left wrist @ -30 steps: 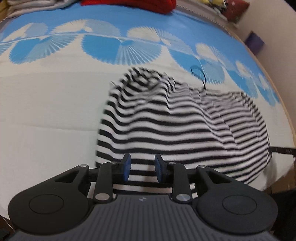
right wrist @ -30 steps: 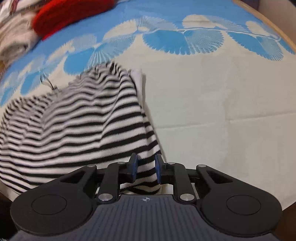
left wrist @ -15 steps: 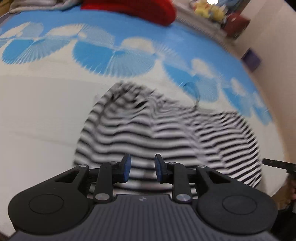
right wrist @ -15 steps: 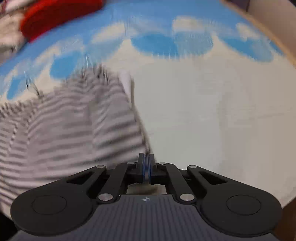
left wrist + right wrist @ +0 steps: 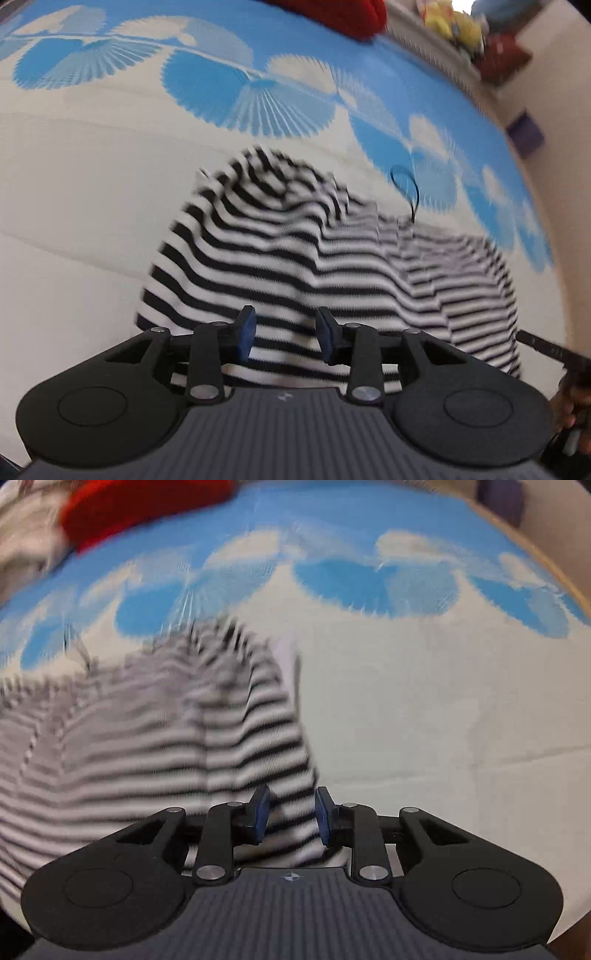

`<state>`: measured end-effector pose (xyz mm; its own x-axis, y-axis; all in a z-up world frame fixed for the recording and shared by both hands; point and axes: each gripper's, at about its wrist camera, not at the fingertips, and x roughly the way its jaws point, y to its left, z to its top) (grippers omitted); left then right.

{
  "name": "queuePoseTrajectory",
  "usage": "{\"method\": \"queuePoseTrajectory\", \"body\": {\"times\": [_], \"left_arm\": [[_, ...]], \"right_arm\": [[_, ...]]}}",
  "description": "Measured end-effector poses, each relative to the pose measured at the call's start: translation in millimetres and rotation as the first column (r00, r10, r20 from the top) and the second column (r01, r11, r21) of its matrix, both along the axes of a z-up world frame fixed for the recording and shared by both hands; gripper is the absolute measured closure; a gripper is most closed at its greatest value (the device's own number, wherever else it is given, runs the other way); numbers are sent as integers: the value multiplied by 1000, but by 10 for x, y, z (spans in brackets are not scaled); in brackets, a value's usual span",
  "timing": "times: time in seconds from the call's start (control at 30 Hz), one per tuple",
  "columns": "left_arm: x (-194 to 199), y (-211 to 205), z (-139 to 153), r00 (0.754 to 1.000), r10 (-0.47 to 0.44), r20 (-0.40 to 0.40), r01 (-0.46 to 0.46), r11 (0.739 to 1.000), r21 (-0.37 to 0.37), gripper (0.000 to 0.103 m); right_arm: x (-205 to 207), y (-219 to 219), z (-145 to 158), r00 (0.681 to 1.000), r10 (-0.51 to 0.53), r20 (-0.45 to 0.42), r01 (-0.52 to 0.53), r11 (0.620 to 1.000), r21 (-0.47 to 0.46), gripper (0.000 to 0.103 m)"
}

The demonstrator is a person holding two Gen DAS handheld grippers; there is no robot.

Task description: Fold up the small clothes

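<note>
A small black-and-white striped garment [image 5: 332,266] lies rumpled on a bed sheet with blue fan patterns [image 5: 74,221]. A thin black loop [image 5: 406,184] sticks up at its far edge. My left gripper [image 5: 284,338] is open, its jaws apart over the near hem, gripping nothing. In the right wrist view the same garment [image 5: 166,738] is blurred; my right gripper [image 5: 290,818] is open over its near right corner. The tip of the right gripper [image 5: 546,347] shows at the left view's right edge.
A red cloth [image 5: 343,14] [image 5: 140,506] and pale folded fabric [image 5: 22,535] lie at the far side of the bed. Soft toys and a dark red box [image 5: 498,55] sit on a ledge beyond. The bed's wooden edge [image 5: 554,572] curves along the right.
My right gripper shut half a second ago and has opened again over the garment's corner. My left gripper stayed open. Both views shifted, and the garment looks slightly pulled.
</note>
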<state>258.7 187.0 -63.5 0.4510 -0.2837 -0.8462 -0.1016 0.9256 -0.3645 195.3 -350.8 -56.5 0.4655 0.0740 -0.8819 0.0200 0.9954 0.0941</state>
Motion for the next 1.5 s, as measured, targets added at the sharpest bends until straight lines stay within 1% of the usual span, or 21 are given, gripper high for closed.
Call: {"method": "queuePoseTrajectory", "body": {"times": [0.1,0.13,0.2,0.27,0.33,0.4,0.5,0.6,0.67,0.77,0.83,0.93,0.97,1.03,1.07,1.1,1.17,1.27,1.37,1.43,1.5], "left_arm": [[-45,180,64,997,69,19,-68,997,-23,51],[-56,240,83,996,90,17,-89,996,-28,48],[-89,381,64,992,127,2,-127,992,-21,35],[-107,509,26,989,143,-22,-143,990,-3,30],[-121,632,-34,988,142,-54,-142,990,-1,27],[-130,730,-110,987,129,-91,-130,991,-8,20],[-130,789,-243,983,104,-148,-108,994,-13,20],[-119,799,-385,974,97,-203,-105,994,-31,20],[-102,759,-469,970,76,-230,-92,994,-61,20],[-65,624,-518,973,16,-230,-32,997,-66,19],[-41,521,-533,977,-27,-212,14,998,-59,19],[-19,426,-543,983,-55,-176,48,998,-45,20],[-13,390,-540,984,-62,-165,56,997,-44,22],[20,312,-545,986,-84,-147,77,996,-50,39],[36,283,-545,985,-93,-145,84,995,-61,54],[40,267,-547,985,-98,-145,88,993,-73,65],[58,229,-525,983,-116,-139,106,991,-80,76],[36,183,-412,984,-149,-97,142,987,-76,84],[-18,206,-265,988,-151,-28,149,986,-78,87],[-80,260,-155,991,-131,19,132,989,-65,94],[-135,367,-88,996,-77,39,79,995,-60,94]], "right_arm": [[-94,-77,276,988,-41,150,43,999,-8,74],[-138,-95,386,977,-52,208,55,998,-9,72],[-221,-193,592,951,-67,302,65,998,16,66],[-360,-266,783,924,-52,380,46,999,26,61],[-511,-356,904,899,-56,435,50,998,27,55],[-614,-490,939,891,-115,439,93,993,71,55],[-652,-674,894,898,-202,390,154,976,151,55],[-659,-693,844,900,-199,389,166,979,117,55],[-650,-702,805,904,-200,379,169,979,114,55],[-628,-720,762,908,-215,360,181,975,126,55],[-615,-710,747,910,-216,355,184,975,121,55],[-610,-648,741,914,-197,354,171,980,101,55],[-599,-628,738,916,-189,354,167,982,93,55],[-589,-582,740,917,-177,356,160,984,79,55],[-590,-565,739,917,-175,357,159,984,76,55],[-588,-552,741,917,-176,358,160,984,74,55],[-591,-528,749,915,-181,361,167,983,71,55],[-582,-497,758,911,-196,364,181,981,77,55],[-582,-453,764,905,-211,369,193,978,85,55],[-585,-411,772,902,-214,376,195,977,90,55],[-587,-367,779,899,-216,380,194,976,95,55]]}}
